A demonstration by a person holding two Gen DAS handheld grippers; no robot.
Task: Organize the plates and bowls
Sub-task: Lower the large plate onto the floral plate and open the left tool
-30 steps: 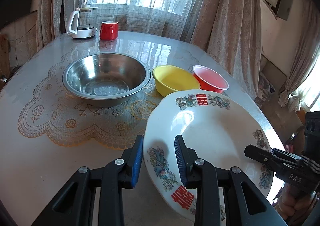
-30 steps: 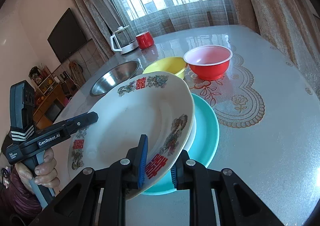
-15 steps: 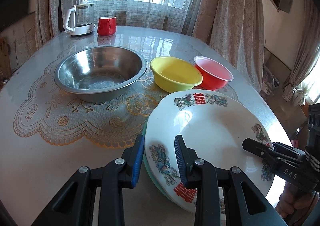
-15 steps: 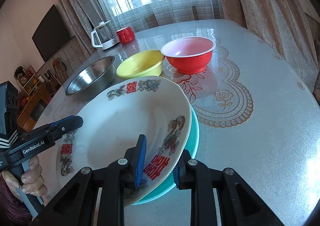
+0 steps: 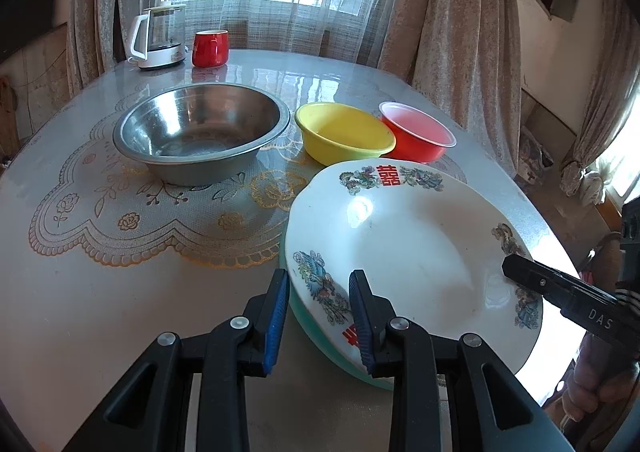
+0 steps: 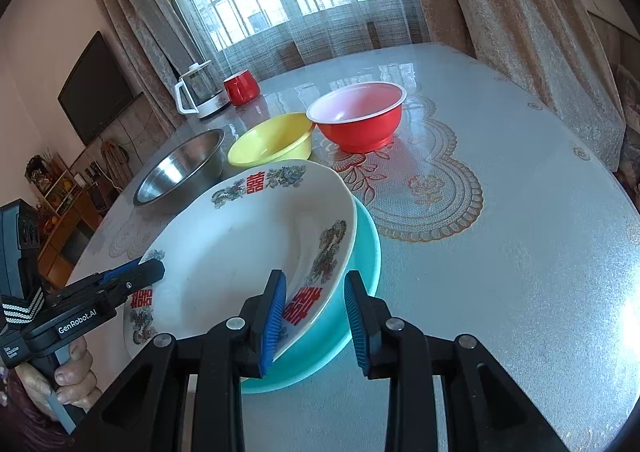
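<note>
We have the decorated white plate point(image 5: 404, 248) lying on the teal plate point(image 6: 362, 276) at the lower centre of both views, so the plates look stacked; it seems slightly tilted, its right edge overhanging. Both pairs of tongs straddle its near rim. The left tongs point(image 5: 318, 322) stand a little apart, rim between the blue pads, with visible gaps, so we judge no real squeeze. The right tongs point(image 6: 314, 322) are likewise apart around the rim, the left pad close against it and the right pad clear.

Left to do, we judge: the bowls. The steel bowl point(image 5: 200, 131), yellow bowl point(image 5: 346, 131) and red bowl point(image 5: 418, 133) sit separately in a row across the middle of the left view, yellow and red nearly touching.

Nothing blocks them. A glass kettle point(image 5: 160, 37) and red mug point(image 5: 210, 47) stand upper left on the worktop point(image 5: 100, 292), well away.
</note>
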